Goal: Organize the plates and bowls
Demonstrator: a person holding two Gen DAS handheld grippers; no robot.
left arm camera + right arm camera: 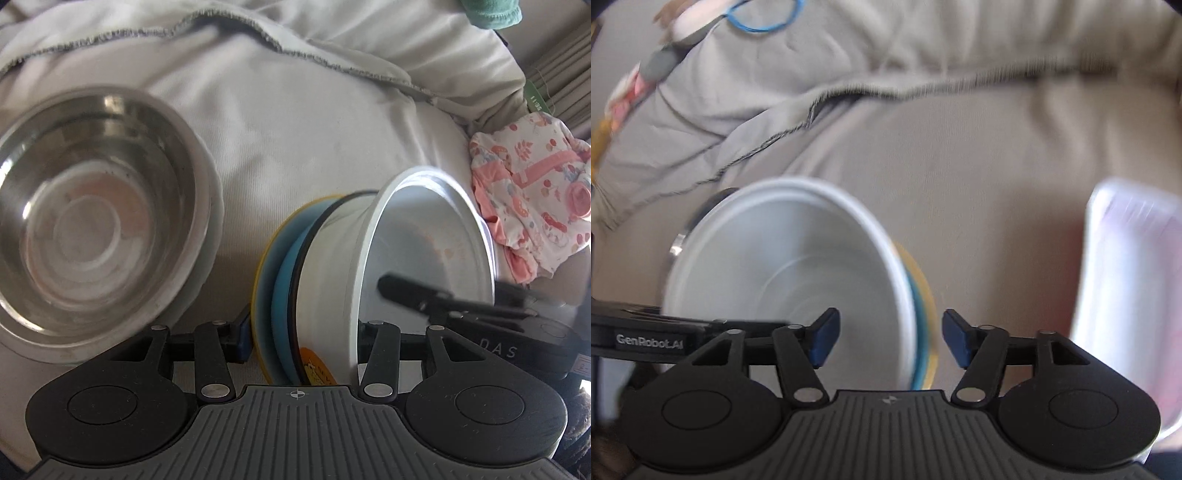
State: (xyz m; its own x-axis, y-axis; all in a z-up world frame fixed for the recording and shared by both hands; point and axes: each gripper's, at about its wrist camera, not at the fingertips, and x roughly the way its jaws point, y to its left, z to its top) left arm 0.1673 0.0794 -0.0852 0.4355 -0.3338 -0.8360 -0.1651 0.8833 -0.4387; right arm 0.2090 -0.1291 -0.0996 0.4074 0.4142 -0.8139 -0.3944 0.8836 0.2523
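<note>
Left gripper (301, 339) clamps a tilted stack on edge: white bowl (417, 254) nested against blue and yellow plates (275, 295). Steel bowl (99, 218) beside it on the sheet (295, 129), holding nothing. Right gripper (888, 339) jaws spread around the stack's rim. Legible: "GenRobot.AI", "DAS".

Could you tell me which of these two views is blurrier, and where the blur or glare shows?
Right wrist: clearly blurrier, smearing the white bowl and the translucent container. Left wrist: sharper, with mild blur and bright glints on the steel bowl; fisheye bending in both.

Glossy metal bowl (99, 221) — matt white plastic bowl (417, 266) — on soft cloth sheet (295, 122).
</note>
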